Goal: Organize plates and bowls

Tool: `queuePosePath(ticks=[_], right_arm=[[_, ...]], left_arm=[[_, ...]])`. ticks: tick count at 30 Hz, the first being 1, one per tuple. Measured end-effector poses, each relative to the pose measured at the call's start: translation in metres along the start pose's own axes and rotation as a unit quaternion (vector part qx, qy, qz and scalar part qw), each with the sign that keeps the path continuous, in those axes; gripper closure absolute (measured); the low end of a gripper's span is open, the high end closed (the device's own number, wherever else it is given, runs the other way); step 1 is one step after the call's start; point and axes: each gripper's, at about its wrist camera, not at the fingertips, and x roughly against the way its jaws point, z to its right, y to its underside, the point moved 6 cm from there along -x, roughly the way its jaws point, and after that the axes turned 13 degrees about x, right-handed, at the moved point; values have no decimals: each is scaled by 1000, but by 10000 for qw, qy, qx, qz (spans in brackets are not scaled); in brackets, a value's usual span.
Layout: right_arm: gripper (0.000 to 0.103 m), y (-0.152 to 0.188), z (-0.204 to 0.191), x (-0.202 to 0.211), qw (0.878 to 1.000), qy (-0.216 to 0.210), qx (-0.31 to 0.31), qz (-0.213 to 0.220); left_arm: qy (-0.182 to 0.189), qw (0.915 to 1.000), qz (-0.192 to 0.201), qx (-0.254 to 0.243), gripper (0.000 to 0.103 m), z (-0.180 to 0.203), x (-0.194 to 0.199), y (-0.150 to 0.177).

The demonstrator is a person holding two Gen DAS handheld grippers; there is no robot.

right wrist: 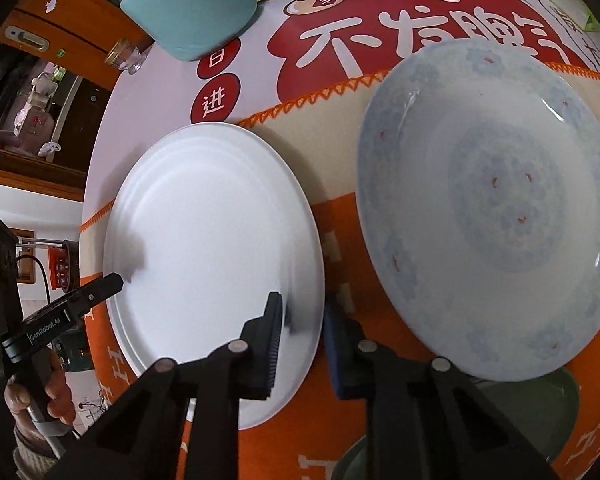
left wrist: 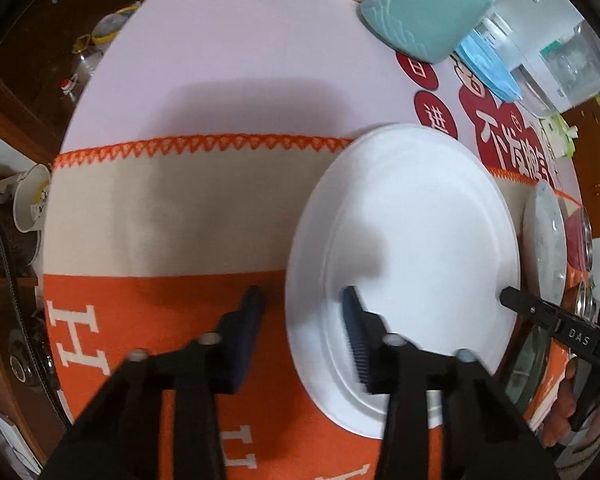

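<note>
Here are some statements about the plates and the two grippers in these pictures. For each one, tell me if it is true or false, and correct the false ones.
1. Both grippers straddle the rim of the white plate. True: the left gripper at its left edge, the right gripper at its right edge.
2. The patterned blue plate is stacked on the white plate. False: it lies beside it, apart.
3. The left gripper is shut. False: its fingers stand open.
4. A teal container lies on the table beyond the white plate. True.
5. The white plate holds food. False: it is bare.
</note>
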Motion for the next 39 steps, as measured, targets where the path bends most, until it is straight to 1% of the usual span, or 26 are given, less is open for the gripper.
queuePosePath(ticks=[2,4,8,12,15,18,20,23,25,32,35,39], right_arm=[[84,-1,-1,-1,10000,12,18,11],[84,-3,-1,-2,10000,38,43,19],[84,-3,-4,-1,10000,0,88,37],[84,1,-7,14,9997,-103,143,140],[84,10,-11,31,9994,-200,230,132],[84,26,-15,49,9987,-234,431,113],[84,44,-16,66,9977,-283,606,107],[84,72,-13,83,9962,-387,780,51],[84,95,-10,92,9948,-408,933,-27],[83,178,-1,101,9853,-255,1649,-354],[83,212,9,100,9813,-249,1849,-478],[83,246,15,91,9766,-286,2029,-648]], left_arm=[[-35,10000,-50,-34,82,2,-1,2],[-149,9998,-9,-95,82,4,-1,3],[-210,9997,110,-87,82,4,10,6],[-153,9992,365,-96,83,8,41,17],[-177,9986,483,-111,84,12,66,36],[-264,9975,614,-213,83,19,95,73],[-262,9971,673,-245,83,22,110,99],[-227,9972,685,-186,83,24,125,150],[-218,9978,620,-55,82,26,128,187],[-316,9974,488,431,82,25,114,296],[-404,9959,440,672,81,22,99,334],[-484,9933,309,1007,81,12,80,371]])
